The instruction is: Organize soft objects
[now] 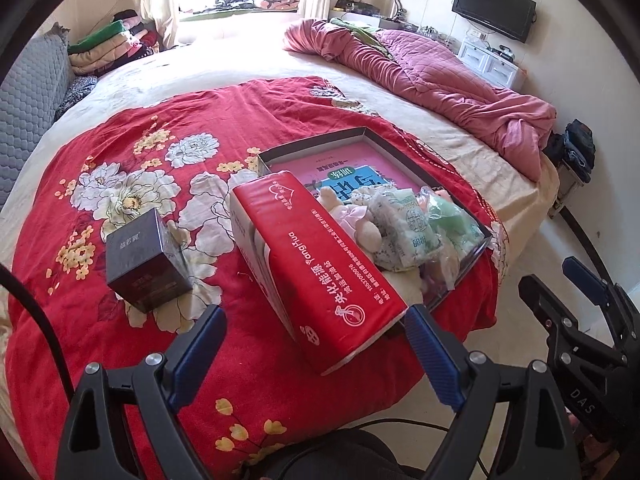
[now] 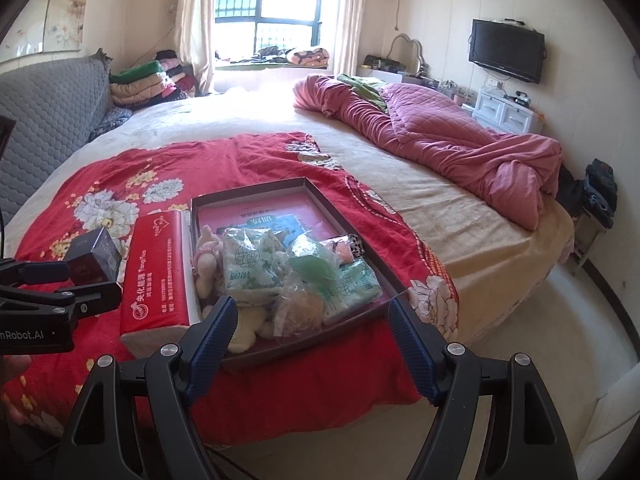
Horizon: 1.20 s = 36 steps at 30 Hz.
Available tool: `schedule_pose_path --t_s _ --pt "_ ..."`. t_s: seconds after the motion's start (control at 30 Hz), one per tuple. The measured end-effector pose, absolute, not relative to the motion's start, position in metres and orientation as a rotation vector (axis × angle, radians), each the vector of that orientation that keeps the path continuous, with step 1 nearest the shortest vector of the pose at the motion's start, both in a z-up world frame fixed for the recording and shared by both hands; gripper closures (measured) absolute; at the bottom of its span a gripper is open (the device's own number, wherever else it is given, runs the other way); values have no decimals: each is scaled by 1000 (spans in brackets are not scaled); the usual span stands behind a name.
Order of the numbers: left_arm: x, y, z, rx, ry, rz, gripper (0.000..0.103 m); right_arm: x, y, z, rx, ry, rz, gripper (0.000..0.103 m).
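The red tissue pack (image 1: 320, 276) is the biggest soft thing here, lying on the red floral blanket (image 1: 132, 152) near the bed's near edge, its long side against the left wall of the shallow box tray (image 1: 316, 140). You should find it light and squashy under a slick plastic wrap, so take it across its narrow width near the end facing you and squeeze gently; the film may slide. Your left gripper (image 1: 316, 344) hovers just short of that near end with its jaws spread wide and nothing between them. Inside the tray, toward its near corner, sit the smaller soft things: a pale plush toy (image 2: 210, 264) by the left wall, green-printed tissue packets (image 2: 250, 268) in the middle, and a crinkly clear bag (image 2: 304, 292) with something green inside. These look nearly weightless and yielding; pinch the plush by its body, the packets across their flat faces, the bag by a gathered fold, since it may slip. Your right gripper (image 2: 312, 328) hangs over the tray's near edge, jaws equally wide, holding nothing. The small dark box (image 1: 148, 264) left of the pack looks rigid, so it is likely not yours to sort.
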<state>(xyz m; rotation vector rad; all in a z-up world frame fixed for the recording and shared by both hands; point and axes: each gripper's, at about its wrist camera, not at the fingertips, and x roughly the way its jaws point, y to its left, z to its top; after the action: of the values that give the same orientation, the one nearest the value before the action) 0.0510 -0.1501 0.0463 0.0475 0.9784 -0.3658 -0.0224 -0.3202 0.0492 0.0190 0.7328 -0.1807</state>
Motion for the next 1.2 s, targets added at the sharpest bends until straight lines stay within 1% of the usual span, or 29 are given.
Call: schedule_pose_path --t_s 0.1,0.43,1.2 --pt "43 -147 47 50 968 -361 12 -28 -318 47 21 749 -193 24" --pt "22 -134 43 61 952 -334 12 -50 -315 47 86 716 -244 24" --pt "15 -133 30 70 972 -311 12 -60 -309 39 142 726 -214 24"
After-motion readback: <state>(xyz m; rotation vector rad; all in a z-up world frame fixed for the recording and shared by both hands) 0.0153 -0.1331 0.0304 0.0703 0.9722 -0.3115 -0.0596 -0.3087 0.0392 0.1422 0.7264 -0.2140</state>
